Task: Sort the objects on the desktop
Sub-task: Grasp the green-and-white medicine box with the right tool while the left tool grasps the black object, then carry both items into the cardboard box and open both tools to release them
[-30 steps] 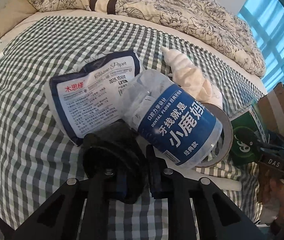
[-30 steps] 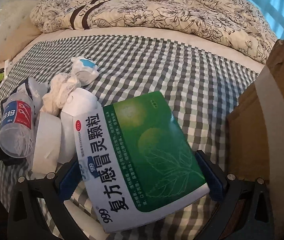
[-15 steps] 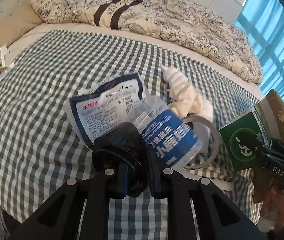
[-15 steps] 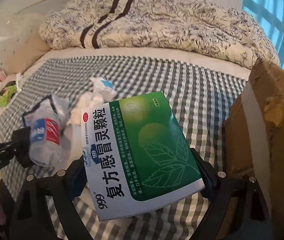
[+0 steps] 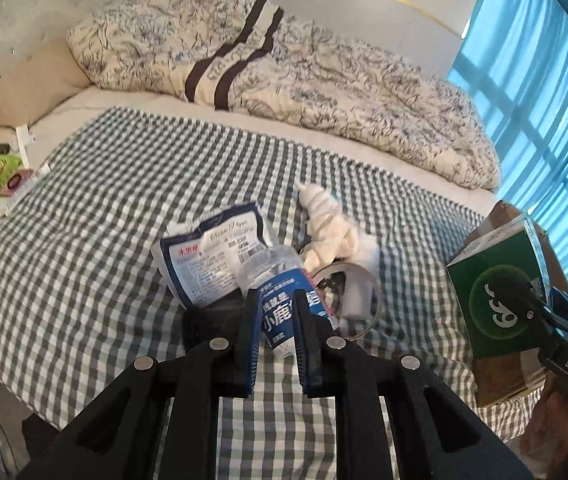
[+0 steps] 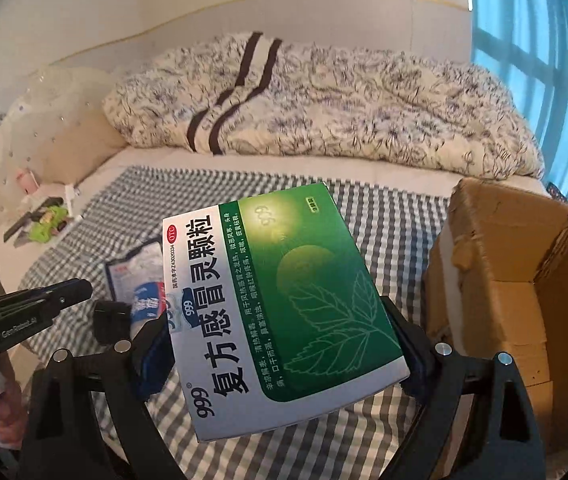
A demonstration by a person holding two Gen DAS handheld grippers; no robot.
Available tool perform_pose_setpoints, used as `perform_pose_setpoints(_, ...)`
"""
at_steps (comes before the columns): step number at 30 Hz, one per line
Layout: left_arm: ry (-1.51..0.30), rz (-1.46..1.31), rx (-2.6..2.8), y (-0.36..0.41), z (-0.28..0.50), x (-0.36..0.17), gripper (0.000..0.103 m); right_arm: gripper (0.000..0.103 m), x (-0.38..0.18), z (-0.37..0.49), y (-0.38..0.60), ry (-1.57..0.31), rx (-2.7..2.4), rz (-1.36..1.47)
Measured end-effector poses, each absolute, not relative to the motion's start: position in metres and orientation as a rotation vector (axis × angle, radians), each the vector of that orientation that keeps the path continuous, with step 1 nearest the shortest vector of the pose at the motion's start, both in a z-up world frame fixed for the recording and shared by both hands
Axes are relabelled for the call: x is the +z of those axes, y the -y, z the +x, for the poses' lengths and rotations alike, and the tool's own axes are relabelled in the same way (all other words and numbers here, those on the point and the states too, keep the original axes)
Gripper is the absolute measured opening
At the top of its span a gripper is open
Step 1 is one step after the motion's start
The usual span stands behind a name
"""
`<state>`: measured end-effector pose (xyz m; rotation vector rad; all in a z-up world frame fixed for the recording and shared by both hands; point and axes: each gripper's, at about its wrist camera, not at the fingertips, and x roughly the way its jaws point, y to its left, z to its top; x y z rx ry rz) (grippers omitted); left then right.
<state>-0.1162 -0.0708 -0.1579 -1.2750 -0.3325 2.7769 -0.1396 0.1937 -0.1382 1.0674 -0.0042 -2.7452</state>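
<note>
Right gripper [image 6: 284, 344], frame centre, clamps a light, crushable medicine box [image 6: 280, 300] by its side edges; left gripper [image 5: 278, 340] fingers narrowly squeeze a slippery dental-floss jar [image 5: 284, 300].

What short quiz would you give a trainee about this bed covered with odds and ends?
1. True or false: the right claw is clamped on a green medicine box.
2. Pick one: the cardboard box beside it is A) open at the top, B) taped shut, C) flattened.
3. Fill in: the clear bottle lying against the tissue pack has a label whose colour is ____.

Key: 1 true; 2 A; 3 blue.
</note>
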Motion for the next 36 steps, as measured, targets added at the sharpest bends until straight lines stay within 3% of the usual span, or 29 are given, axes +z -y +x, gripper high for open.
perform_pose_setpoints(12,0.287,-1.196,2.868,0.092,-0.099,-0.134,0.012,0.090,-0.100,-0.095,-0.198,0.026,-2.783,0.928)
perform_pose_setpoints(13,0.314,-1.227,2.884,0.103,-0.101,-0.140,0.016,0.090,-0.097,-0.093,-0.198,0.030,-2.785,0.916)
perform_pose_setpoints(15,0.343,-1.279,2.948,0.125,-0.101,-0.151,0.037,0.090,-0.092,-0.090,-0.198,0.038,-2.787,0.892)
perform_pose_setpoints(16,0.365,-1.311,2.967,0.138,-0.102,-0.159,0.054,0.090,-0.090,-0.089,-0.197,0.041,-2.785,0.884)
perform_pose_setpoints(22,0.473,-1.427,2.895,0.165,-0.104,-0.195,0.074,0.090,-0.076,-0.084,-0.192,0.054,-2.773,0.821)
perform_pose_setpoints(36,0.254,-1.695,2.928,0.145,-0.125,-0.264,0.081,0.090,-0.052,-0.066,-0.196,0.050,-2.781,0.745)
